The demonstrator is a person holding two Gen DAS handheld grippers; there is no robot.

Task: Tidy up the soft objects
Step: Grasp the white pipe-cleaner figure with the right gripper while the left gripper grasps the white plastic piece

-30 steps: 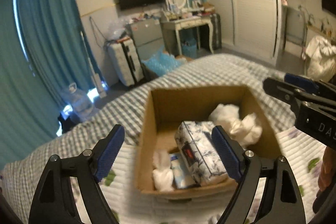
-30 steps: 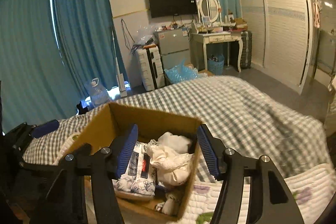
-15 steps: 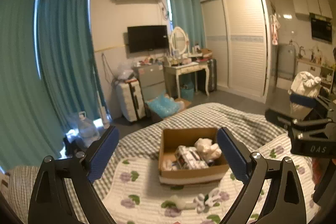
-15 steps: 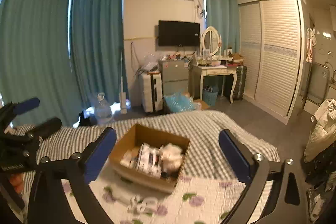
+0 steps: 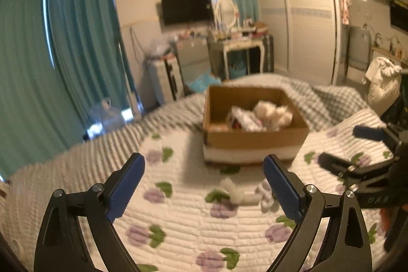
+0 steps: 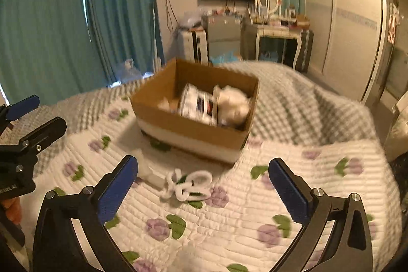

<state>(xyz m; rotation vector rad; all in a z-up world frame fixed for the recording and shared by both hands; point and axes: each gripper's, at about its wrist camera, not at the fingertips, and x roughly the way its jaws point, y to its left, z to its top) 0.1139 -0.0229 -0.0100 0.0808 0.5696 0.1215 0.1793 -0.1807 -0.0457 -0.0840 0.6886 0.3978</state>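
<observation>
The open brown cardboard box (image 6: 199, 130) holds a patterned tissue pack (image 6: 200, 107) beside fluffy white cloth (image 6: 236, 103) (blurred); the left gripper (image 5: 204, 185) and right gripper (image 6: 204, 182) are both spread, empty.

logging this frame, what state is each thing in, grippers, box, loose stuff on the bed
left gripper: open, empty
right gripper: open, empty
cardboard box: open-topped, partly filled
tissue pack: in box, tilted
white loops: loose on quilt, outside box
</observation>
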